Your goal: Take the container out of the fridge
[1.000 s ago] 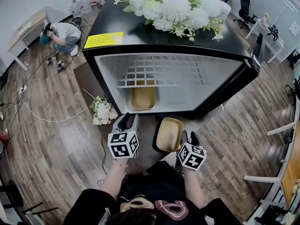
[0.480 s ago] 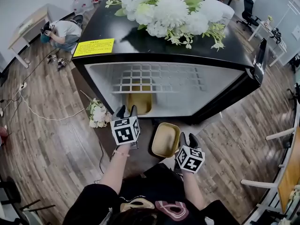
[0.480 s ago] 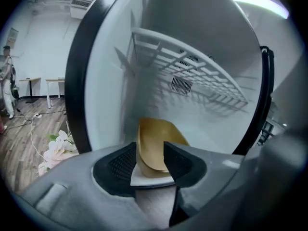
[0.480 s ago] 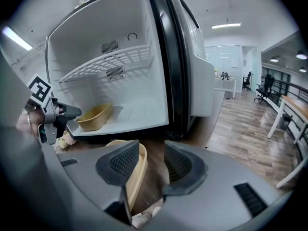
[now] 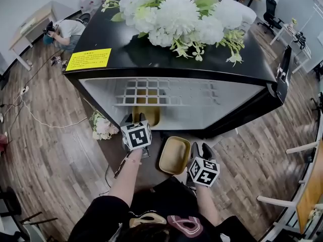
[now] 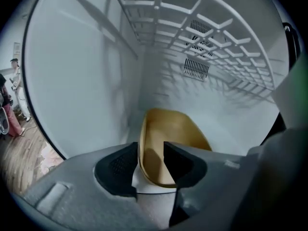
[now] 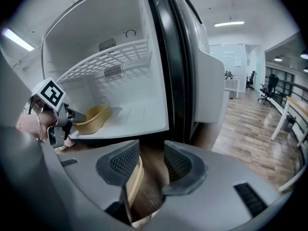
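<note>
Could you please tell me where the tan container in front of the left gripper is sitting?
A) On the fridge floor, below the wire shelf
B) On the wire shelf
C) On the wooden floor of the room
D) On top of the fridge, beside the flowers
A: the tan container rests on the white fridge floor, with the wire shelf above it.

White artificial flowers point(image 5: 176, 19) with green leaves lie at twelve o'clock, a small pink-white bouquet point(image 5: 101, 127) on the wood-plank floor point(image 5: 45, 150) at nine o'clock.
</note>
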A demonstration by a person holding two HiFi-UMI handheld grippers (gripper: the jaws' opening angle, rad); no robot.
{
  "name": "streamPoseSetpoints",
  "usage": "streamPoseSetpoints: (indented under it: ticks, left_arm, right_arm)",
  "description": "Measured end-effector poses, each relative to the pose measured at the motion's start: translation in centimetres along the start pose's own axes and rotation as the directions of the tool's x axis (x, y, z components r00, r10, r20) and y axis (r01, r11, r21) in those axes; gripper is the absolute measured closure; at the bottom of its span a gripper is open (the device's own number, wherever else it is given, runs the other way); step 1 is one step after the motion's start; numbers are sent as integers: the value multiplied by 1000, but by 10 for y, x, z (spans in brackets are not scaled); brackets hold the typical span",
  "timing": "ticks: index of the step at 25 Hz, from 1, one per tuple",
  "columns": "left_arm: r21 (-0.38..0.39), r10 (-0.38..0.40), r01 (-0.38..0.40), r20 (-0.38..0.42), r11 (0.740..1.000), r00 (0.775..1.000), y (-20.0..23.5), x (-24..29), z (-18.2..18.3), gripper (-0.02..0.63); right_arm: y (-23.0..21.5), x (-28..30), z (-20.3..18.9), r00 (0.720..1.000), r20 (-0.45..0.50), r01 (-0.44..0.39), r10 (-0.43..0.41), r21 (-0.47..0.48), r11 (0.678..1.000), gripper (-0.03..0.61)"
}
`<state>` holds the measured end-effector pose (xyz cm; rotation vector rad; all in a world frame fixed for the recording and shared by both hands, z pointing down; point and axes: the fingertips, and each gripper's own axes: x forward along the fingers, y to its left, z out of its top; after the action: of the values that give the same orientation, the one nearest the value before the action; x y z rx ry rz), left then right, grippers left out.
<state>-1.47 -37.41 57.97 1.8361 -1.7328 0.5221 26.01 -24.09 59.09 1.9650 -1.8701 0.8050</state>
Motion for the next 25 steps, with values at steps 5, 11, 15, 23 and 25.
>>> streamPoseSetpoints:
  ticks: [5,11,15,23,25]
  left_arm:
    - [6,3,-3,-15,1000,1000,0,8,-4,451]
    - [-7,6,-6,-62,1000,998,0,11,-11,459]
    - [-2,37,-37,-32,999,999,6,14,-7,525]
    - [-11,75,-75,-20,997,997,13,14,-6,589]
    - [-19,76,-77,-35,997,997,13,12,-7,591]
  right_arm:
    - [3,10,9,1000,1,-25,25,-5,1000,413]
    - [3,20,15,999,-4,-41,41,5,999,416]
    - [6,23,15,999,-7,-51,51,4,999,422]
    - [1,22,20,999,2,-54,54,21,998,437]
    - [0,22,19,998,1,-56,56,18,998,440]
